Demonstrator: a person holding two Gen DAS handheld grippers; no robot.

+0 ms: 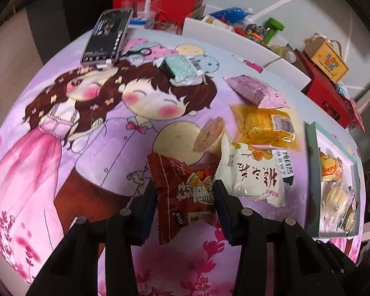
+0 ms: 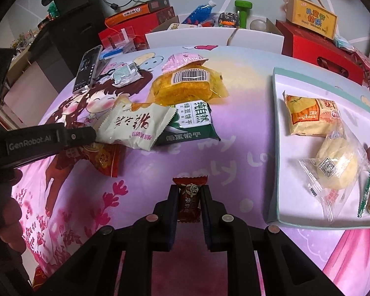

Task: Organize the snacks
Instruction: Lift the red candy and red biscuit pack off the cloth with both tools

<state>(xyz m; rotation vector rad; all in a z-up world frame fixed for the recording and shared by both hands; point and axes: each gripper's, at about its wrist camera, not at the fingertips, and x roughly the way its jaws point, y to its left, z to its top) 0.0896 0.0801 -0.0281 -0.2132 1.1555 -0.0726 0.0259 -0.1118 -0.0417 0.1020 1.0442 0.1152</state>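
Observation:
My left gripper [image 1: 185, 194] is shut on a red snack packet [image 1: 185, 192], next to a white packet [image 1: 249, 172] and a round cup snack [image 1: 209, 135]. The left gripper also shows at the left of the right wrist view [image 2: 86, 133], over the red packet [image 2: 106, 157]. My right gripper [image 2: 190, 197] is shut on a small dark red candy [image 2: 190, 194] above the cloth. A shallow white tray [image 2: 281, 172] on the right holds several snacks. A yellow packet [image 2: 185, 86], a green-and-white packet [image 2: 192, 125] and a pink packet [image 2: 182, 60] lie in the middle.
A cartoon-print cloth [image 1: 86, 148] covers the table. A phone [image 1: 106, 37] and a small teal packet [image 1: 182, 69] lie at the far left. Red gift boxes [image 2: 320, 46], a white carton [image 2: 209, 37] and a yellow box [image 2: 310, 17] line the far edge.

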